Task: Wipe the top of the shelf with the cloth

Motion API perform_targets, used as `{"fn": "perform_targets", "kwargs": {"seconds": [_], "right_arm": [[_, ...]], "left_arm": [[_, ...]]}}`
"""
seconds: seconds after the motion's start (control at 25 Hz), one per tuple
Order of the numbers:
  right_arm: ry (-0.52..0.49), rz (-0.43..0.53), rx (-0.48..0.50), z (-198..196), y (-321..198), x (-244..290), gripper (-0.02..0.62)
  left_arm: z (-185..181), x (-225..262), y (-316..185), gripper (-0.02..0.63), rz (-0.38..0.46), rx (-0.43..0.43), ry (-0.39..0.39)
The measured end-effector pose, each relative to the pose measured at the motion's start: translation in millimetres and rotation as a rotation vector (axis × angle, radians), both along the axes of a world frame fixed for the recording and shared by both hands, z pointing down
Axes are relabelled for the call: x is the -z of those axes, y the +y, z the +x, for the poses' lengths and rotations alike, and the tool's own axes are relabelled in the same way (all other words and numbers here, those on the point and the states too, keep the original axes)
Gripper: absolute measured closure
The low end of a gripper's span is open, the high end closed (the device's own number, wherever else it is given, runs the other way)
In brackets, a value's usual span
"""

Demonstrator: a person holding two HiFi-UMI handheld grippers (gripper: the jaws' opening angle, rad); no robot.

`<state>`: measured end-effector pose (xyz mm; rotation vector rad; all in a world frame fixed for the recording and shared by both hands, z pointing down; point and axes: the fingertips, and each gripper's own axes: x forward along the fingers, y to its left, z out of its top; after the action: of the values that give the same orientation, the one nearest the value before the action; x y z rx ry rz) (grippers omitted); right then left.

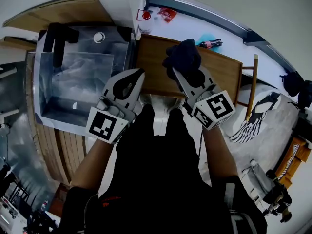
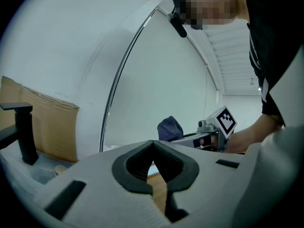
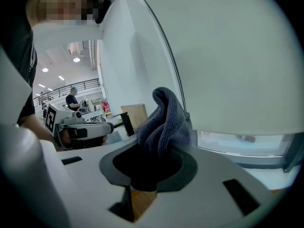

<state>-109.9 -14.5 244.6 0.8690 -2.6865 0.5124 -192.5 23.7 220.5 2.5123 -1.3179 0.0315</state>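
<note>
Right claw (image 3: 149, 169) grips cloth (image 3: 165, 120); lower cloth hidden inside claw.

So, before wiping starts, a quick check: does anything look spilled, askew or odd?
Nothing stands out. The right tool grips the bunched cloth over the wooden shelf top; the left tool is shut and empty.

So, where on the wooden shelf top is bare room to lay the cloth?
The shelf top is bare left of the cloth, toward the sink, and wider on its right. The near middle is crowded by the right gripper and left gripper.
</note>
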Motion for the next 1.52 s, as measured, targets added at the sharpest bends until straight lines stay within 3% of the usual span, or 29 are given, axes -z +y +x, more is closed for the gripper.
{"fn": "perform_targets", "kwargs": {"seconds": [0.6,1.52], "right_arm": [[0.065,-0.093,0.089,-32.5,-46.8,-114.8,0.517],[0.129,-0.23,0.142,-66.8,-79.4,-232.2,0.517]], "left_arm": [[-10.2,-53.8,5.9,0.588,-0.084,0.096,-0.078],[-21.2,-113.4,-5.4,0.588,-0.185,0.161,-0.081]]}}
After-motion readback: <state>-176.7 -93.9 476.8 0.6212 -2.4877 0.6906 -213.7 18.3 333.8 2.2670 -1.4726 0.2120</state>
